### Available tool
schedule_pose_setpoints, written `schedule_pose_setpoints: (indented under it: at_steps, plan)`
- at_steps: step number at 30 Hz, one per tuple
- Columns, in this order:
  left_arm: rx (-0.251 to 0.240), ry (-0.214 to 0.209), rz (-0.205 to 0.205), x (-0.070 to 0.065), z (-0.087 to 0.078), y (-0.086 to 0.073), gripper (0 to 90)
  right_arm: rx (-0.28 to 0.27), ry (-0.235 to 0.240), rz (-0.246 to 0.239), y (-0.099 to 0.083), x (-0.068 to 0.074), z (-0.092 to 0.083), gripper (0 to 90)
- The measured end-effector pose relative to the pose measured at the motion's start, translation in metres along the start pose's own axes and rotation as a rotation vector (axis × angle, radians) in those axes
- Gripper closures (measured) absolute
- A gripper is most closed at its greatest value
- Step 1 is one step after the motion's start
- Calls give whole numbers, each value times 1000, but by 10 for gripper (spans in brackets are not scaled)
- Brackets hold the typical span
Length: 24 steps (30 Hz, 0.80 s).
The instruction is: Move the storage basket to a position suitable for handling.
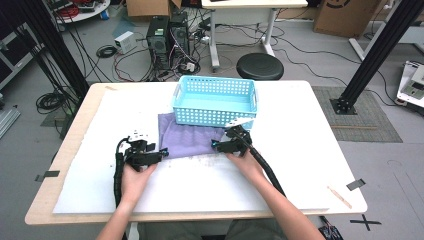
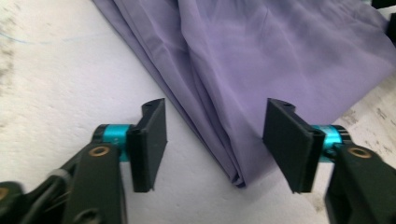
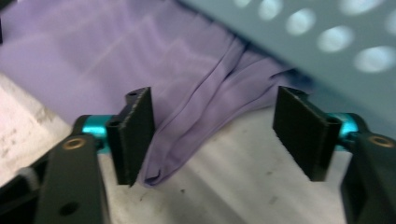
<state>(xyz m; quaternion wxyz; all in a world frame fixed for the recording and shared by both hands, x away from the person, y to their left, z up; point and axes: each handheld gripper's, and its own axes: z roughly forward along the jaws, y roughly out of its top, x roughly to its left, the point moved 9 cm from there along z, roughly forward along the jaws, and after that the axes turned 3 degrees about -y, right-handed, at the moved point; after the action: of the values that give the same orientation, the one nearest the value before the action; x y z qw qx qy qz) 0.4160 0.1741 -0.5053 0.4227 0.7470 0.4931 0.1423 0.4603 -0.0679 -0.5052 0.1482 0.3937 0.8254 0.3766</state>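
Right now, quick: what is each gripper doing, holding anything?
Left gripper: jaws open, astride the near corner of the purple cloth, not pressing it.
Right gripper: jaws open around the cloth's other near corner, nothing held.

The room is lit evenly and brightly. The perforated light-blue plastic basket [image 3: 327, 37] is blurred at 1 o'clock.

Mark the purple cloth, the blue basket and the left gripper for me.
purple cloth [image 1: 192, 137]: high view, middle of the flat fabric.
blue basket [image 1: 215, 116]: high view, front perforated wall.
left gripper [image 2: 212, 133]: left gripper view, midway between its open fingertips, over the cloth's corner.
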Motion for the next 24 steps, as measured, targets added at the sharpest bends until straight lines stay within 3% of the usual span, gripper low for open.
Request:
schedule_pose_setpoints:
  at_steps: [2,6,10,12,16,24]
  plan:
    - [7,5,4,-1,1,0,450,61,16,-18,-3,3,5,416]
    - [14,17,19,-3,2,0,513,76,0,-24,-3,2,5,513]
    - [17,4,36,-10,4,1,636,82,61,-34,-4,8,3,782]
    - [18,1,42,-13,5,1,670,80,60,-57,-4,13,3,842]
    - [16,-19,42,-17,8,2,767,80,68,-47,-4,13,2,875]
    - [23,-37,86,-33,13,2,806,72,61,-54,-14,7,-10,885]
